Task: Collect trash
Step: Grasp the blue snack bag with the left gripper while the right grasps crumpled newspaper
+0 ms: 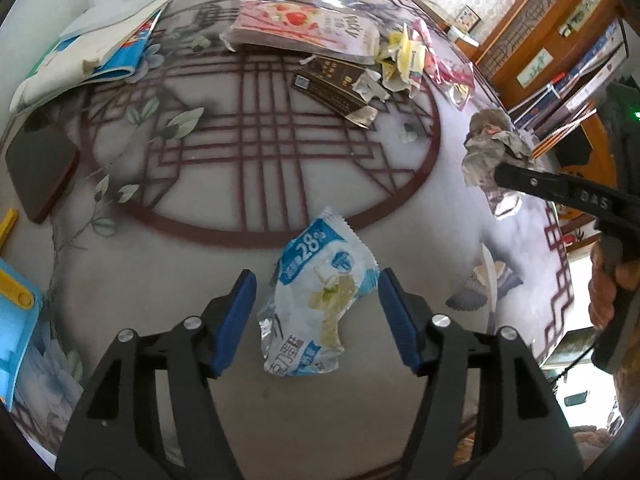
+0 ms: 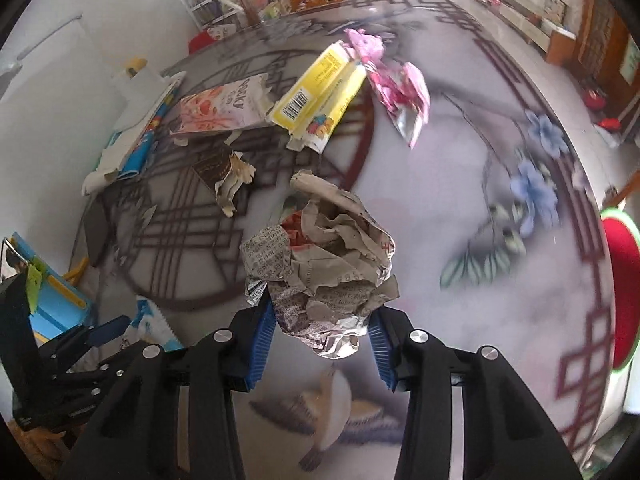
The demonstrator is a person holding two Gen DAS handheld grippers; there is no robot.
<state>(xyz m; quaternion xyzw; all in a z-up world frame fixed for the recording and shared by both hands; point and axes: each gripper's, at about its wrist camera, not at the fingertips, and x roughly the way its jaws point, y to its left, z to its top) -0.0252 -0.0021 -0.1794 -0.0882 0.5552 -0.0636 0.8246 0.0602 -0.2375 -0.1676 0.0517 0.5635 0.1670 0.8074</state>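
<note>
A white and blue snack wrapper (image 1: 320, 292) lies on the patterned round table (image 1: 224, 248). It sits between the blue pads of my left gripper (image 1: 317, 276), which stands open around it without pressing. My right gripper (image 2: 322, 308) is shut on a crumpled newspaper ball (image 2: 320, 248) and holds it above the table. In the left wrist view that ball (image 1: 488, 148) hangs at the right, by the table's edge. The right wrist view shows the left gripper (image 2: 108, 330) and the wrapper (image 2: 154, 326) at the lower left.
More litter lies at the far side: a pink Pocky box (image 1: 304, 26), a dark torn box (image 1: 332, 84), a yellow carton (image 2: 316, 92), a pink wrapper (image 2: 396, 84). A dark phone (image 1: 40, 168) and a blue and yellow object (image 1: 16, 312) sit at the left edge.
</note>
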